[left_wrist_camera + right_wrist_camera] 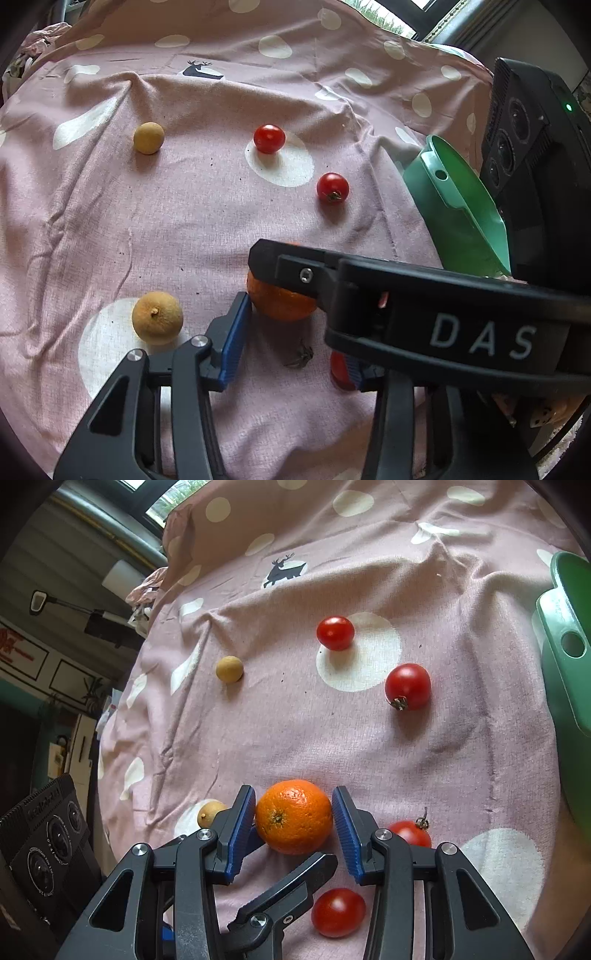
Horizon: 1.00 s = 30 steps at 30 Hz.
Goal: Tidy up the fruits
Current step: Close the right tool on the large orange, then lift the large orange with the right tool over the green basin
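Orange (294, 816) beside "DAS"-lettered tool (291, 332)

One orange (293, 816). Four tomatoes (335, 633) (407, 686) (410, 832) (338, 912). Two longans (229, 669) (210, 813). One green bin (570, 657).

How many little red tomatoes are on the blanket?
4. Two tomatoes lie far up the blanket, one above the other. Two lie near the orange: one to its right, one below. More may be hidden.

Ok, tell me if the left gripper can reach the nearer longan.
Probably yes: the longan lies uncovered on the cloth beside the left gripper, and the right gripper crosses on the other side.
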Tool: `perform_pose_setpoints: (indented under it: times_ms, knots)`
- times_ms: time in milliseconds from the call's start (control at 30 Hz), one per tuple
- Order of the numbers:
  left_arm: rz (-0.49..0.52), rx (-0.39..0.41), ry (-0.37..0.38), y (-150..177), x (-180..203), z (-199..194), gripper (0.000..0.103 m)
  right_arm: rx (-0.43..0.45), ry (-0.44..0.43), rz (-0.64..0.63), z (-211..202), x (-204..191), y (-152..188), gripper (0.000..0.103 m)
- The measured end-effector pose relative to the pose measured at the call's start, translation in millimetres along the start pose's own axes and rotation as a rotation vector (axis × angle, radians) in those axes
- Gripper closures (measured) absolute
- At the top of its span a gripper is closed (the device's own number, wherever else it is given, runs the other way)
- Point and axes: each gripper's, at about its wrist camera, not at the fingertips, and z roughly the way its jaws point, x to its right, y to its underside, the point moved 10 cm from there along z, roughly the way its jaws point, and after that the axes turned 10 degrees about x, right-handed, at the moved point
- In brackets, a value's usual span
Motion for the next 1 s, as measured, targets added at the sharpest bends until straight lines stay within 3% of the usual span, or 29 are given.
perform_pose_setpoints:
  times_ms: [467,1000]
  knots:
    - [0.016,0.054,-0.009,-8,3,-16,0.061,0.021,-0.009,-0.026,-10,-9,-1,0.058]
    - [0.124,0.202,-0.018,-49,53,-47,0.061,0.193,-0.033,-0.071,-75,-23,-30,0.058]
